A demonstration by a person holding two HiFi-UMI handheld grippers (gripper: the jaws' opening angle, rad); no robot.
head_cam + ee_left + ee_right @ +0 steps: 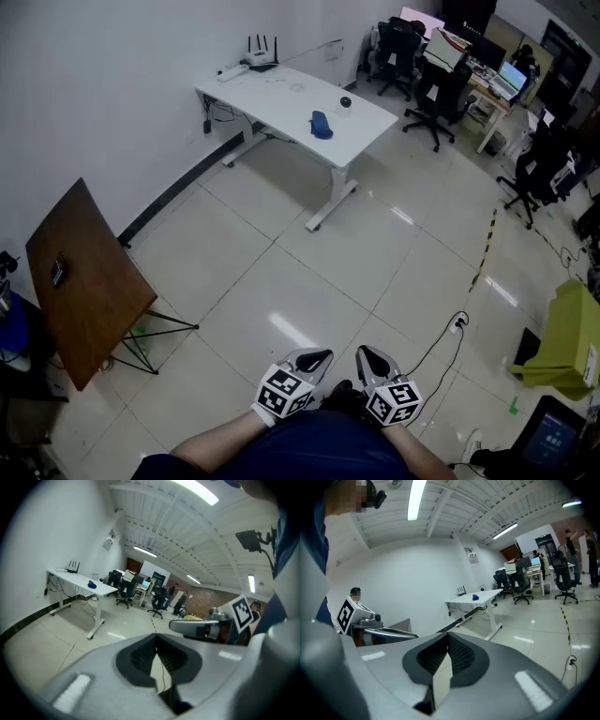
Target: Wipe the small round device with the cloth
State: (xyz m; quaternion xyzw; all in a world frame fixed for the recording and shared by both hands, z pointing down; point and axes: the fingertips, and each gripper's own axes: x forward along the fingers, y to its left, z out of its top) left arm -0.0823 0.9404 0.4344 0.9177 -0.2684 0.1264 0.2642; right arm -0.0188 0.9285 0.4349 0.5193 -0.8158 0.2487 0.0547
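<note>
The left gripper [311, 360] and the right gripper [371, 360] are both pinched fully closed with nothing between the pads. They are tucked side by side just in front of the person's middle, noses dipping a little toward the tiled floor [309, 272]. To me that reads as a carrying posture, since nothing is within reach to grab. A cable [439, 343] trails over the tiles just ahead and to the right of them. Off to the left a brown folding table [86, 281] stands tilted on its thin legs, well clear of the way ahead.

The work lies across the room on the white desk [277, 98] against the wall. The blue cloth [322, 125] sits bunched near the desk's front edge, and the small round device [345, 102] is just beyond it, close but apart, so the two are handy to each other. A router [261, 58] occupies the far end, and office chairs [439, 89] crowd the space past the desk. I'd judge the wiping has not begun; the person first has to walk over and open a gripper for the cloth
</note>
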